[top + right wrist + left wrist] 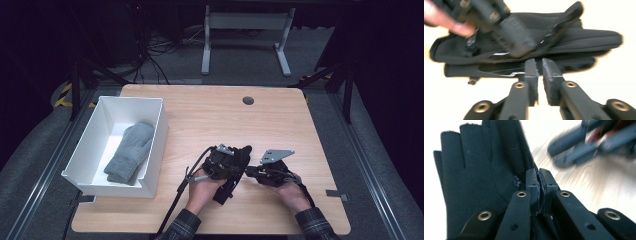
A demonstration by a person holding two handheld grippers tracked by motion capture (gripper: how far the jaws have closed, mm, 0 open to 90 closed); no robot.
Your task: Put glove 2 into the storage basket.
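While both hands sit low over the near half of the table, here's how it looks:

Left gripper (234, 165): jaws pressed together with a fold of black fabric pinched between them; you can see the cloth edge squeezed in the seam in the left gripper view.

Black glove (474, 177): fingerless type, lying flat on the wood, spread out to the left of the left jaws in the left gripper view. From above it's a dark lump under the left gripper, roughly mid-table and toward the person's edge.

Right gripper (539, 65): jaws nearly closed, a thin slit between them, nothing in there. Tips sit just short of the glove's edge; can't tell if they touch it, it's blurry.

Right gripper, high view: just beside the left one, on its right, grey three-cornered plate (276, 155) on top.

Hands: left hand (200, 196) and right hand (292, 194) come in from the bottom, plaid sleeves.

White bin (150, 187): on the table's left side, well apart from the grippers.

Grey mitten (129, 152): lying inside the bin.

Table (210, 115): light wood, with a dark round grommet (248, 100) near the far edge.
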